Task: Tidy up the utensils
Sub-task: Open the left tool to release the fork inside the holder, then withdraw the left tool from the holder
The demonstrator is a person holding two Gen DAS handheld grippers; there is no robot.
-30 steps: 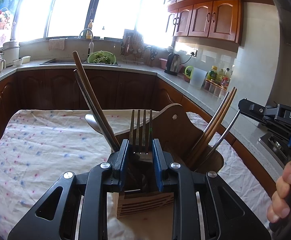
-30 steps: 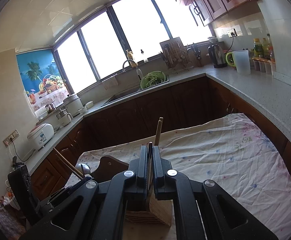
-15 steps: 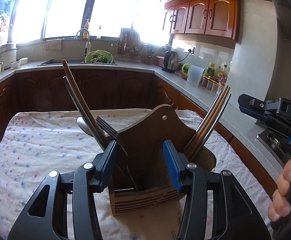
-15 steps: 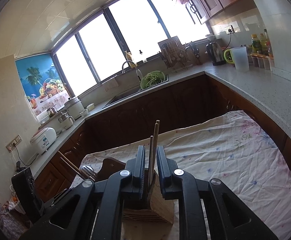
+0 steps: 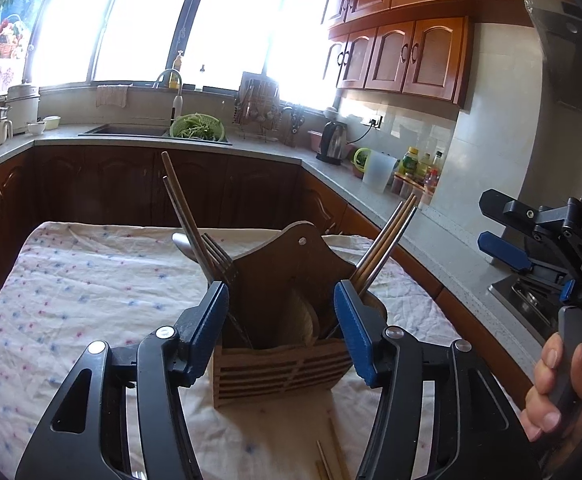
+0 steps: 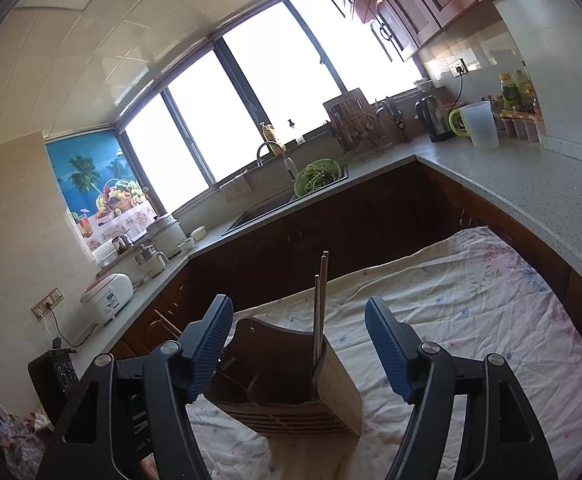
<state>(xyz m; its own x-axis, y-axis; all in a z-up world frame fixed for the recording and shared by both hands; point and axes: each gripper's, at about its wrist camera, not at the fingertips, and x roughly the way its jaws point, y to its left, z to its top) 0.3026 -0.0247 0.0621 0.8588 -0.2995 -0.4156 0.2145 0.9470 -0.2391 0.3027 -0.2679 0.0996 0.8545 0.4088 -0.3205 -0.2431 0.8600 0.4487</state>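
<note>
A wooden utensil holder [image 5: 287,344] stands on the cloth-covered table [image 5: 71,300]; it also shows in the right wrist view [image 6: 303,392]. Its left side holds a fork [image 5: 221,254], a spoon and long chopsticks [image 5: 179,208]. Its right side holds chopsticks [image 5: 387,246], seen upright in the right wrist view [image 6: 319,312]. My left gripper [image 5: 281,316] is open and empty, its jaws either side of the holder. My right gripper [image 6: 299,344] is open and empty above the holder; it also shows in the left wrist view [image 5: 503,228]. Loose chopsticks [image 5: 333,456] lie on the cloth near me.
A stone counter [image 6: 531,196] runs along the right with a kettle [image 5: 333,142], a jug and bottles. A sink with a green colander [image 5: 197,128] is at the back. A rice cooker [image 6: 107,300] stands at the left.
My left gripper let go of the fork, which now leans in the holder's left side, and opened wide. My right gripper released its chopsticks into the holder and opened wide.
</note>
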